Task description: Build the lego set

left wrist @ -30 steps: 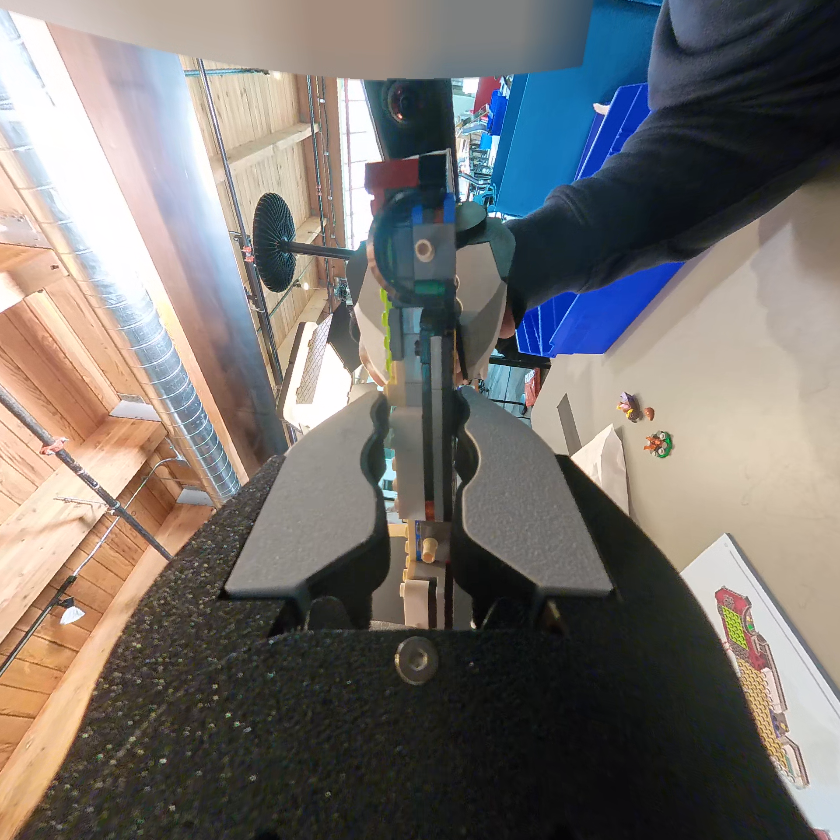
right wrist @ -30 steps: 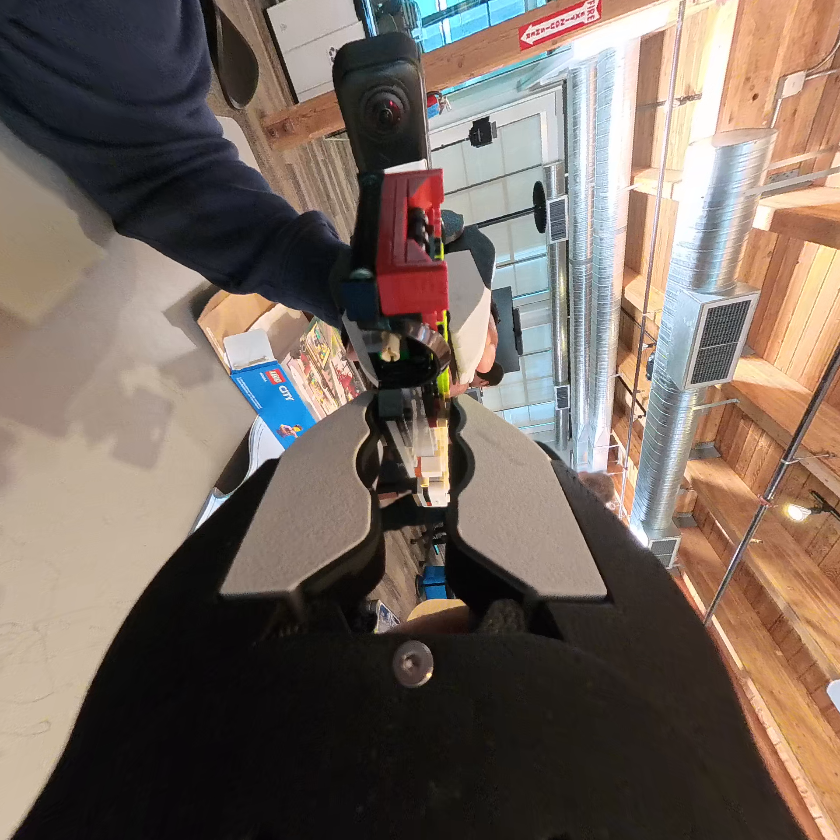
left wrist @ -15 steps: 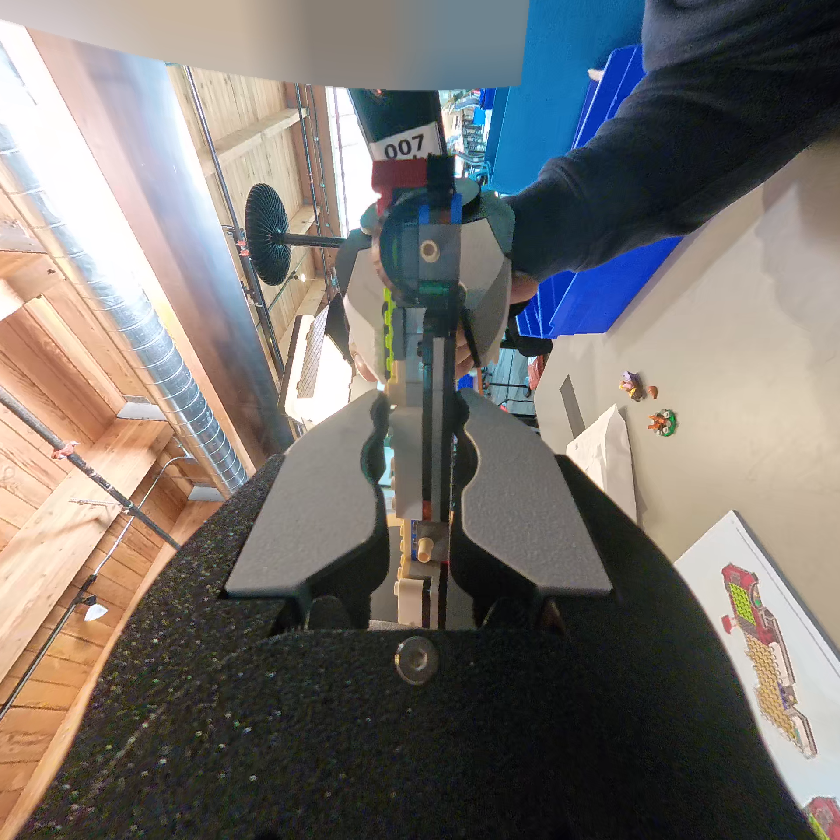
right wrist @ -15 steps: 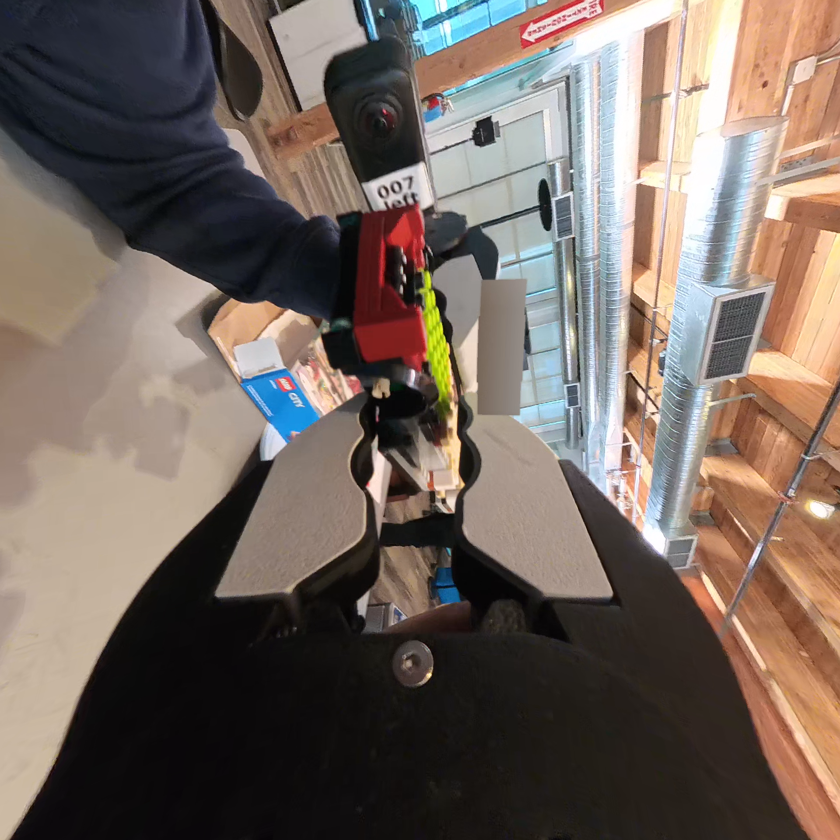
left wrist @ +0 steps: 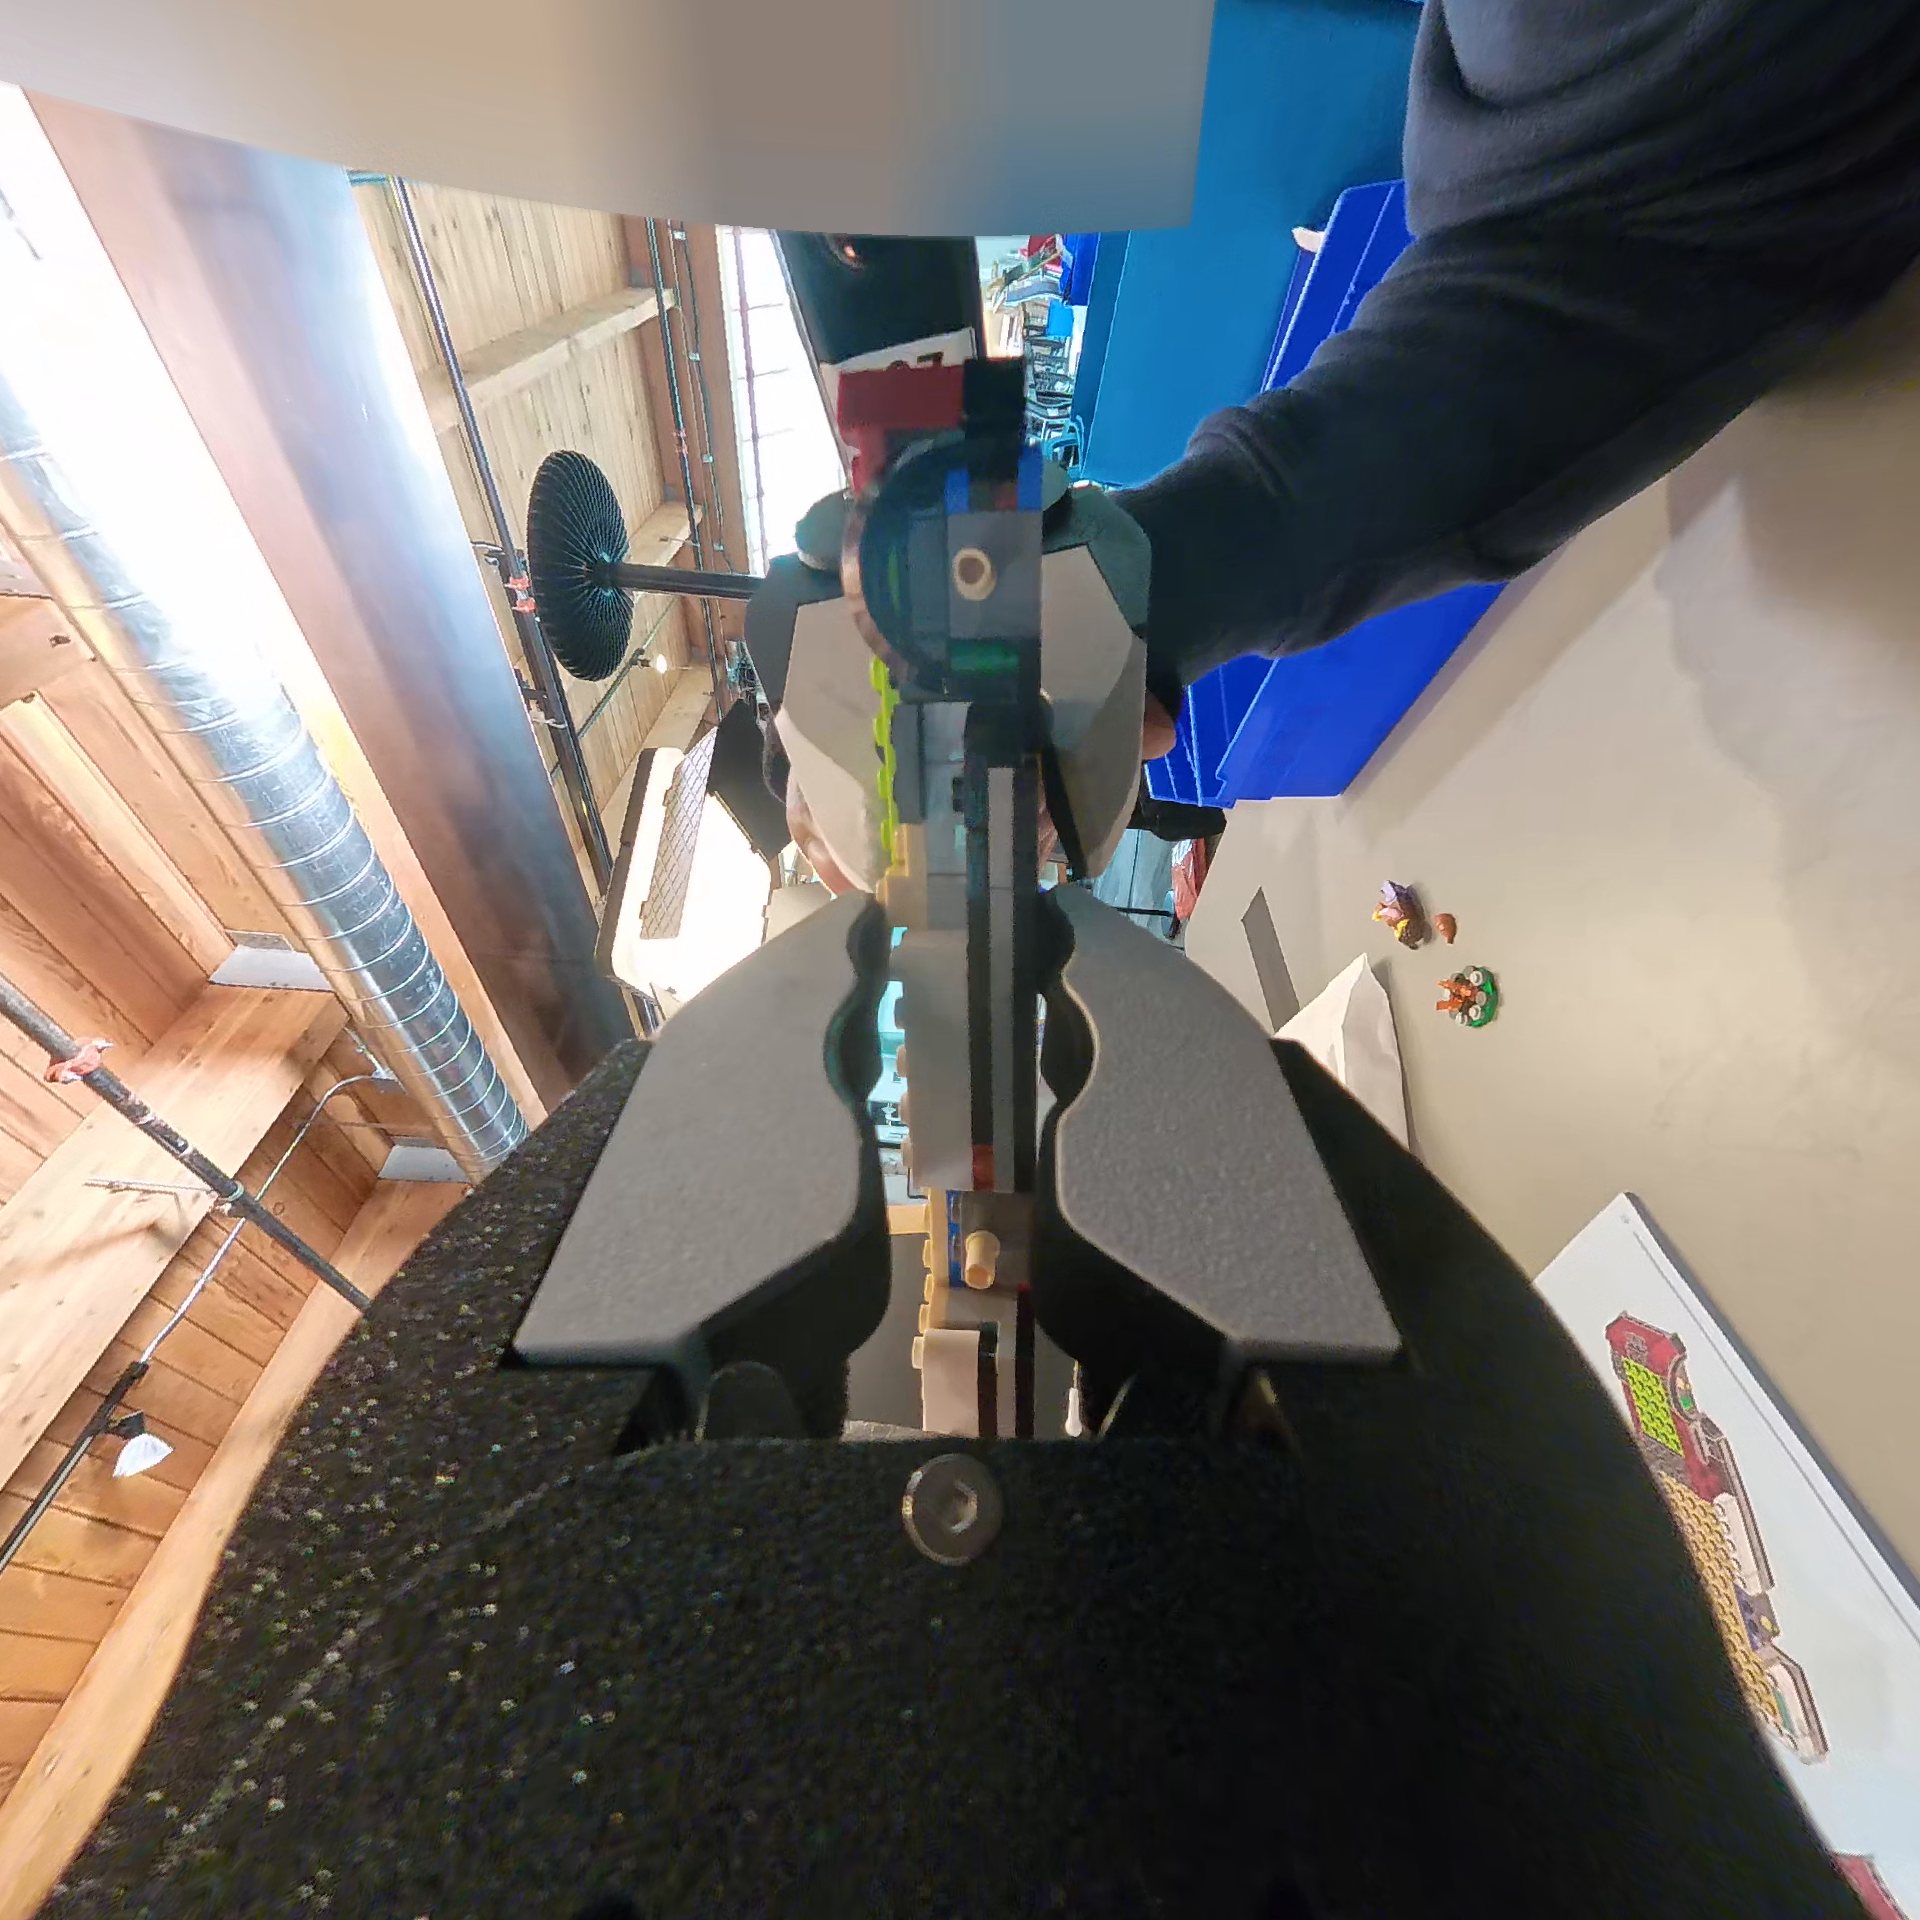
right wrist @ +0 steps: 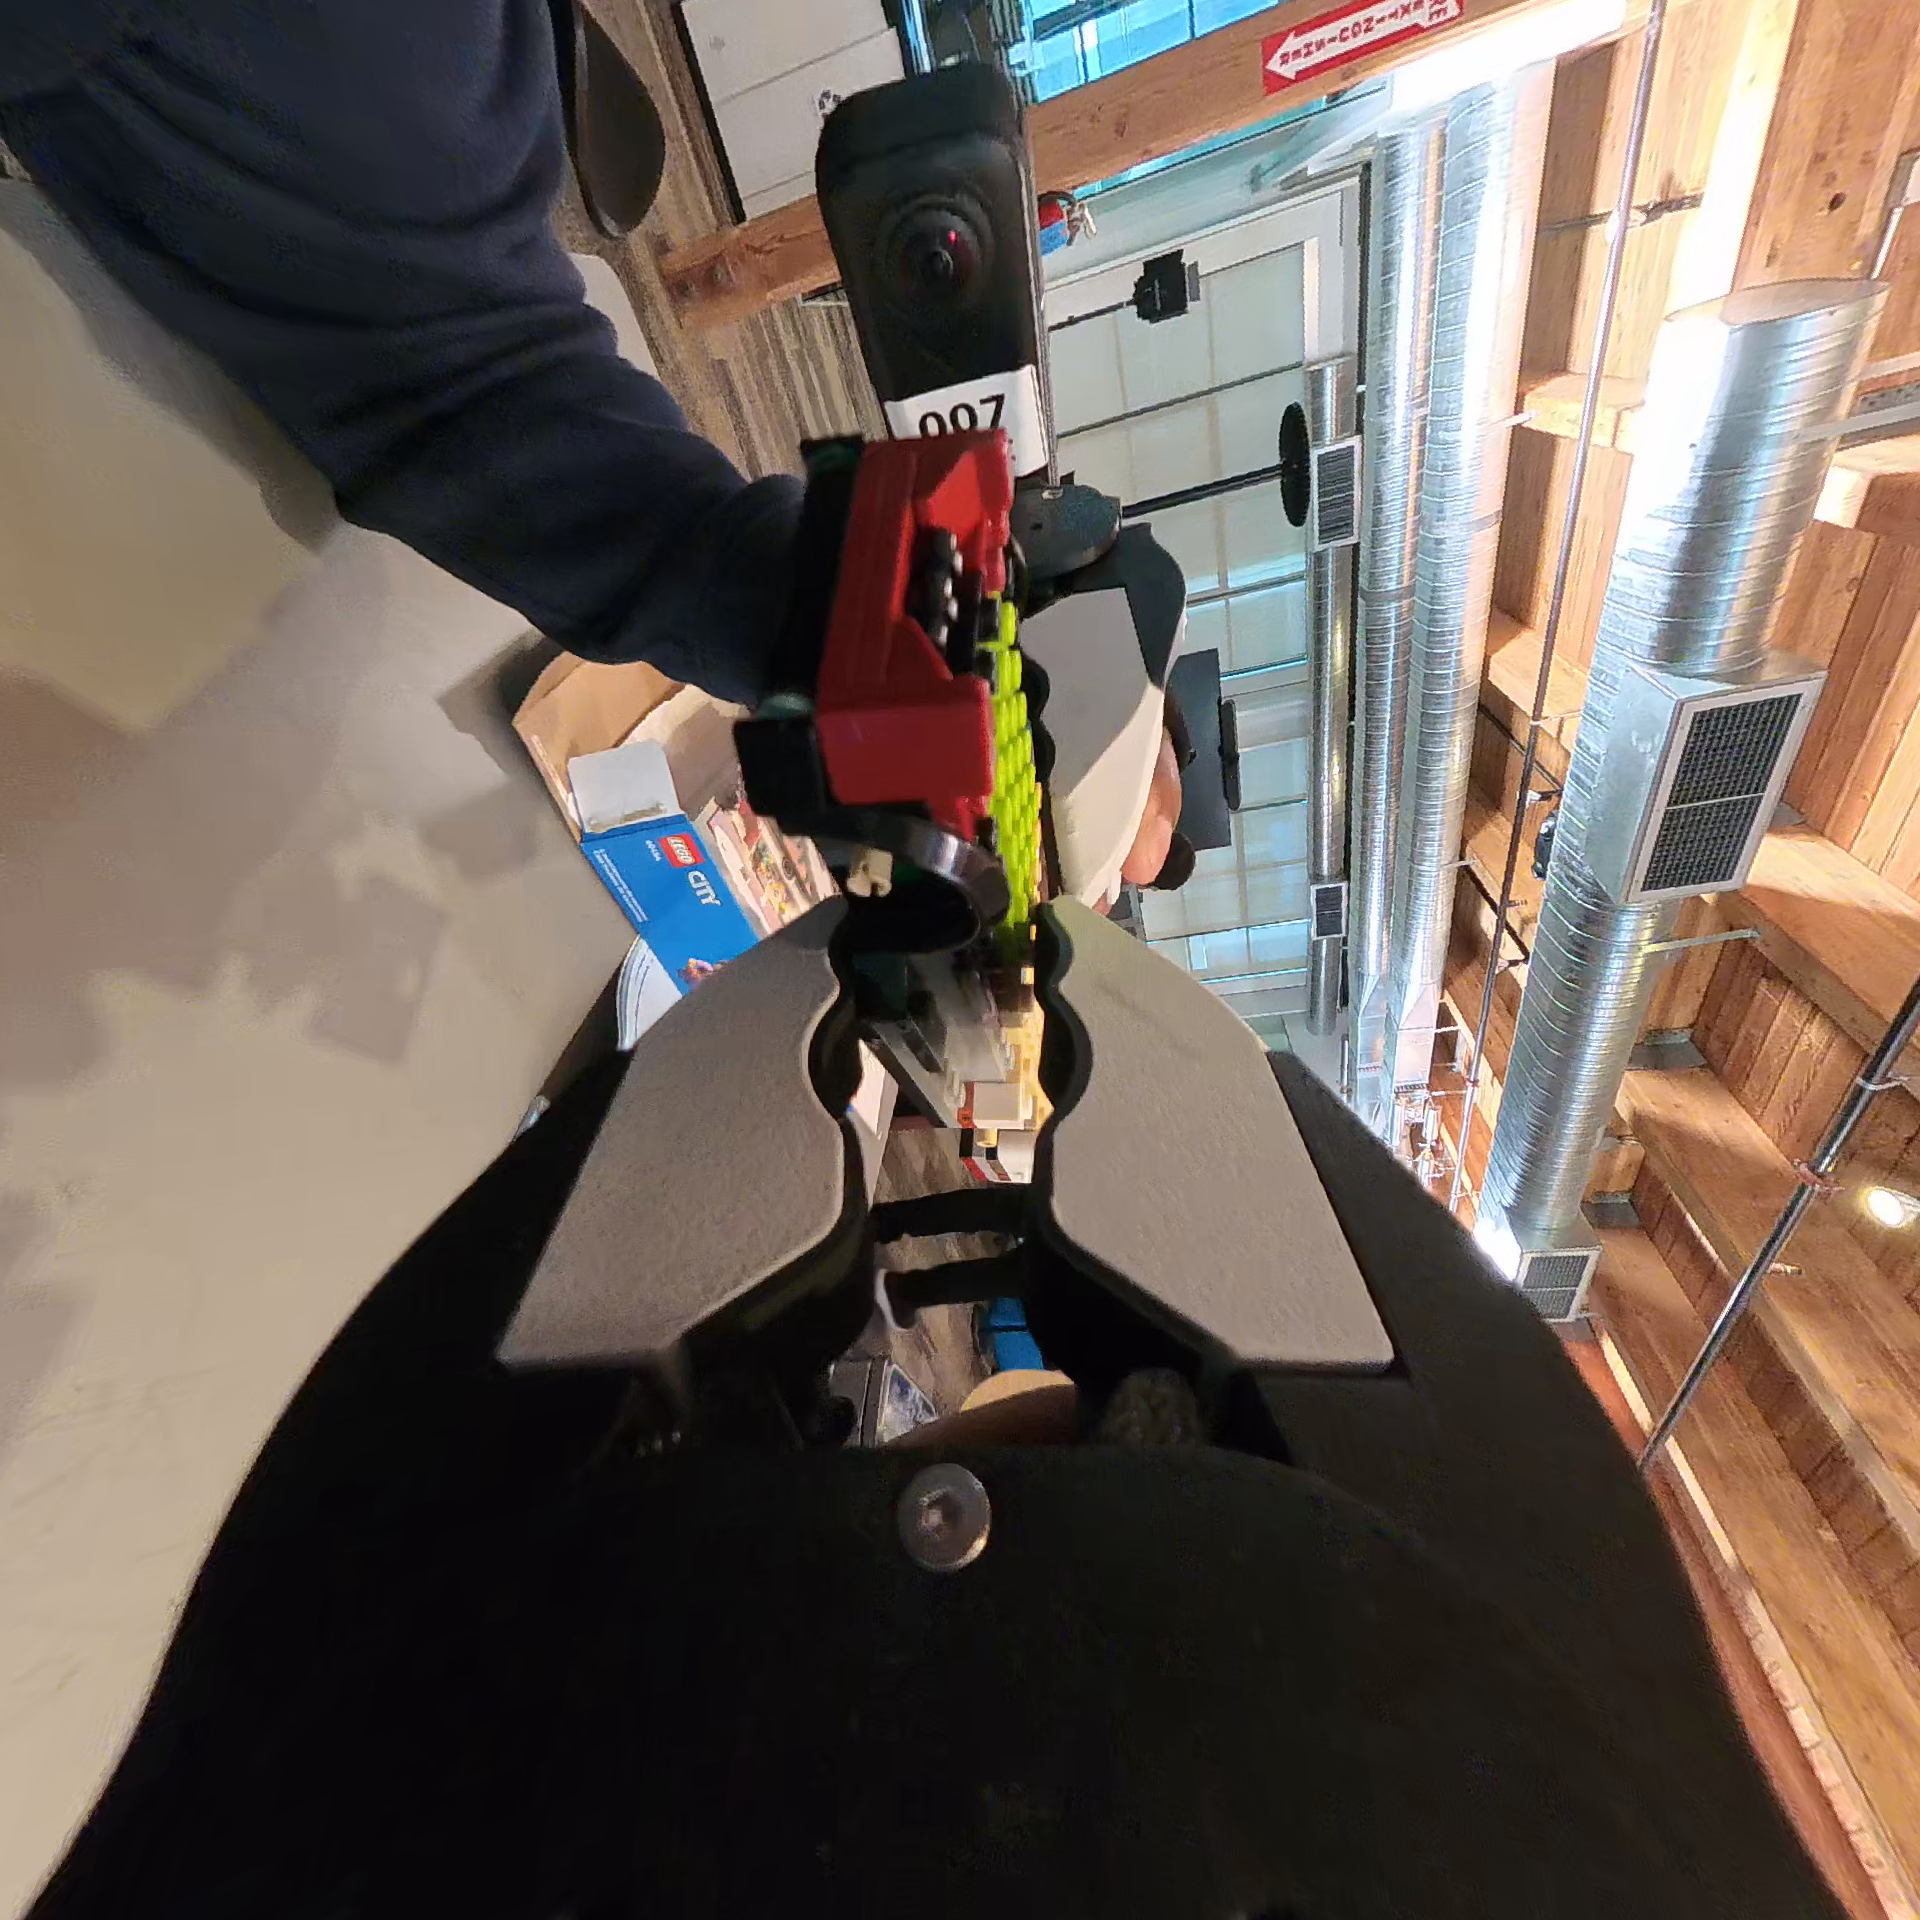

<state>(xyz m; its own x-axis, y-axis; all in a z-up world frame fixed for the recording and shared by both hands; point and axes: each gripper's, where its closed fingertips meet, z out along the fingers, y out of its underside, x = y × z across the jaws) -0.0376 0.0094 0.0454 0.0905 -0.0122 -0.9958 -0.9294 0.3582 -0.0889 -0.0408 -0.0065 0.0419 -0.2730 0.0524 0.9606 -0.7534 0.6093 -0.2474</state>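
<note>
Now the brick model [left wrist: 961, 997] is clamped by the left gripper [left wrist: 961, 920], unchanged from a second ago. The right gripper [right wrist: 940, 925] has eased slightly wider, and its fingers [right wrist: 1070, 951] seemingly press the model's far end, which looks newly tilted.

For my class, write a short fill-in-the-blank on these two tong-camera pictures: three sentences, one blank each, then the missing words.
1. Both the left tongs and the right tongs grip the same toy ____ model.
2. The studded plate along the model's side is lime ____.
3. The storage bins beyond the grey table are ____.

Missing words: brick; green; blue
</note>
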